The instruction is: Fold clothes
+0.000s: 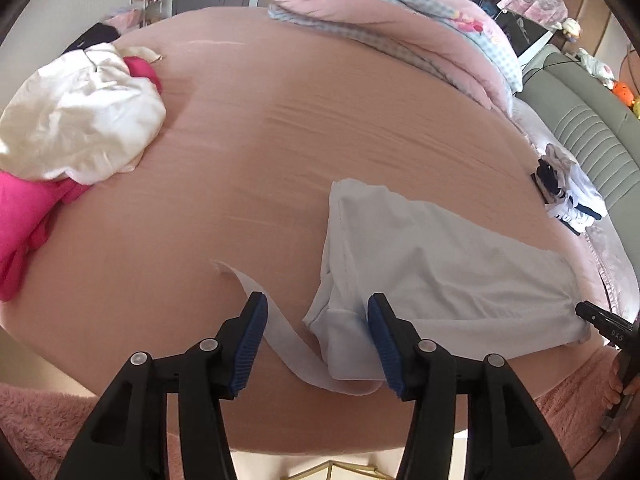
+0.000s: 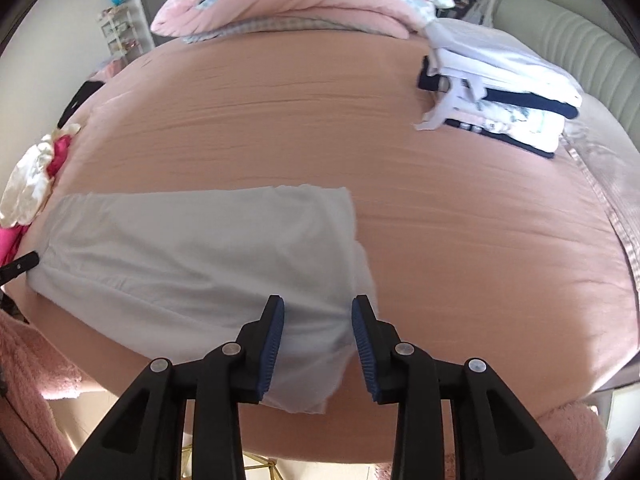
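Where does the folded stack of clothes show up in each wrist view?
Left wrist: folded stack sits small at the right edge, by the grey headboard.
Right wrist: folded stack is upper right, larger, on the pink sheet.
Shared landmark: the pale blue garment lying near both grippers.

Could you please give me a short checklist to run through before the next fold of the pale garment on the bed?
1. Left gripper open over the pale blue-white garment: ok.
2. Right gripper open over the garment's other end: ok.
3. Garment lying flat: not ok; a loose strap trails out and its edge is bunched.
4. Bare pink bedsheet beyond the garment for folding: ok.
5. Crumpled white and magenta clothes pile apart from the garment: ok.
6. Folded stack of white and navy clothes undisturbed: cannot tell.
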`<state>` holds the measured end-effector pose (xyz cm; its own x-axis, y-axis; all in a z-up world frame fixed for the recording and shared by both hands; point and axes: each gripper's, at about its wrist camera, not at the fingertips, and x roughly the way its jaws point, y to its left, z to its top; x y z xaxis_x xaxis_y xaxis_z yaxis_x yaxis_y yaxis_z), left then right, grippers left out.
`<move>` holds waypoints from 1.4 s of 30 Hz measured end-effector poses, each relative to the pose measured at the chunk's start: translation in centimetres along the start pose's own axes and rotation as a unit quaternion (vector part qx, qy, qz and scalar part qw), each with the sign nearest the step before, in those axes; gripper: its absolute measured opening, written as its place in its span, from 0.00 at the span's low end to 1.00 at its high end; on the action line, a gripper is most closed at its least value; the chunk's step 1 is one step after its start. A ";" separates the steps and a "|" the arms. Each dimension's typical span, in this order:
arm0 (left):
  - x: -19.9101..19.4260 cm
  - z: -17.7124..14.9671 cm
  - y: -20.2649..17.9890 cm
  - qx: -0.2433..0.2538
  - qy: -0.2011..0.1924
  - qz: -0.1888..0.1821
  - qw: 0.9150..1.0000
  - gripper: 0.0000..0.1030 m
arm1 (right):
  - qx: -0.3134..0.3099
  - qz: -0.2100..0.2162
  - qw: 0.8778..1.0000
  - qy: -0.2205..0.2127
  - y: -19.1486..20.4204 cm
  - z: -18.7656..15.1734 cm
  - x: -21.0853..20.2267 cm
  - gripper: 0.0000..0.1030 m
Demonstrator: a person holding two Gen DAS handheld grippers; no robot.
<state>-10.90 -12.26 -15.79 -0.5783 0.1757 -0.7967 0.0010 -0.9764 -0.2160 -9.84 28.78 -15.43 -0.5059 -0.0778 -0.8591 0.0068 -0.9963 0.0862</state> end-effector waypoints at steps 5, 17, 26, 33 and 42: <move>-0.2 -0.7 -2.4 0.050 -0.001 -0.012 0.999 0.48 | 0.001 0.027 1.000 0.007 0.5 -0.7 -0.7 0.36; -1.2 0.0 1.5 -0.087 -0.002 -0.049 0.995 0.48 | 0.114 0.030 0.993 0.023 -3.0 -2.2 -1.1 0.55; 0.3 -0.8 -0.1 -0.062 0.035 -0.050 0.996 0.49 | 0.154 0.120 0.980 0.043 -1.2 -2.2 1.2 0.18; 0.6 -0.1 0.5 -0.068 0.026 -0.057 0.996 0.49 | 0.114 0.112 0.987 -0.013 1.7 1.2 -2.3 0.14; -2.6 1.3 -0.6 -0.029 -0.096 -0.037 0.994 0.49 | -0.100 0.120 0.985 -0.073 14.3 5.8 -5.9 0.14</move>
<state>-10.46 -12.29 -12.83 -0.7234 0.2134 -0.6566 -0.0025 -0.9518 -0.3066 -11.76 15.18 -6.22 -0.5870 -0.3197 -0.7438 0.3029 -0.9387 0.1644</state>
